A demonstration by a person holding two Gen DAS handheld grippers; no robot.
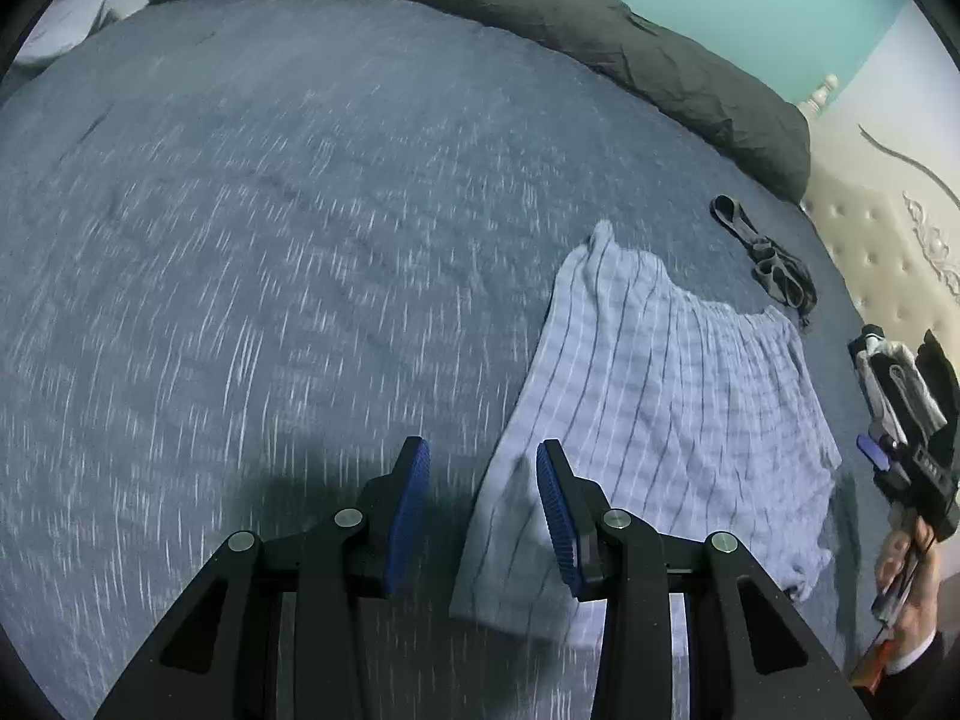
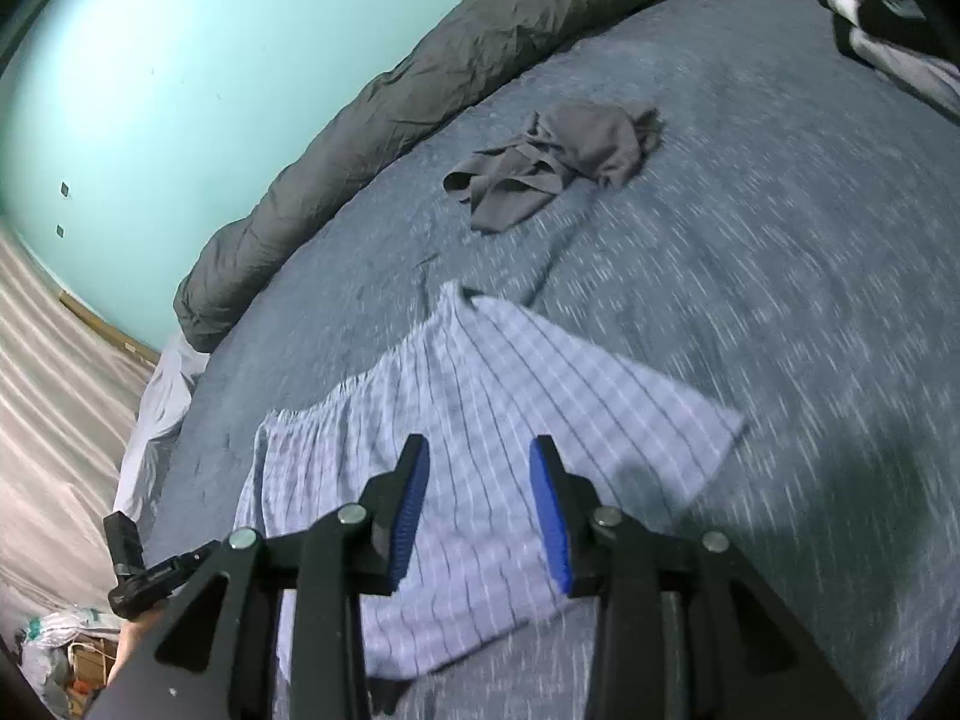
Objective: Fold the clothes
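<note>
**Both grippers hover open over the striped shorts on the bed**

The left gripper [image 1: 483, 510] hangs above the blue-grey bedspread [image 1: 270, 240] with its jaws spread apart and nothing between them. Its blue pads [image 1: 408, 510] are clear of any cloth. The striped shorts [image 1: 660, 408], pale with thin dark lines, lie flat on the bedspread ahead of the jaws and to their right; the near edge of the fabric runs under the right-hand finger, though the blur makes it hard to say whether it touches. Farther ahead and to the right lies a small dark garment [image 1: 762, 258], well apart from the shorts. A rolled dark grey duvet [image 1: 540, 18] lines the far edge of the bed. At the right rim a hand [image 1: 900, 570] holds the other tool.

From the right gripper [image 2: 480, 510], the same striped shorts [image 2: 480, 390] sit directly beneath and ahead of the jaws, which also stand wide apart and hold nothing. The gathered waistband lies to the left of the jaws and one leg points right. Beyond the shorts, straight ahead, a crumpled grey garment [image 2: 558, 156] rests on the bedspread [image 2: 780, 270], separate from them. The duvet [image 2: 390, 90] curves along the left, against a teal wall [image 2: 150, 60]. More striped cloth [image 2: 888, 54] is bunched at the far right corner.
</note>
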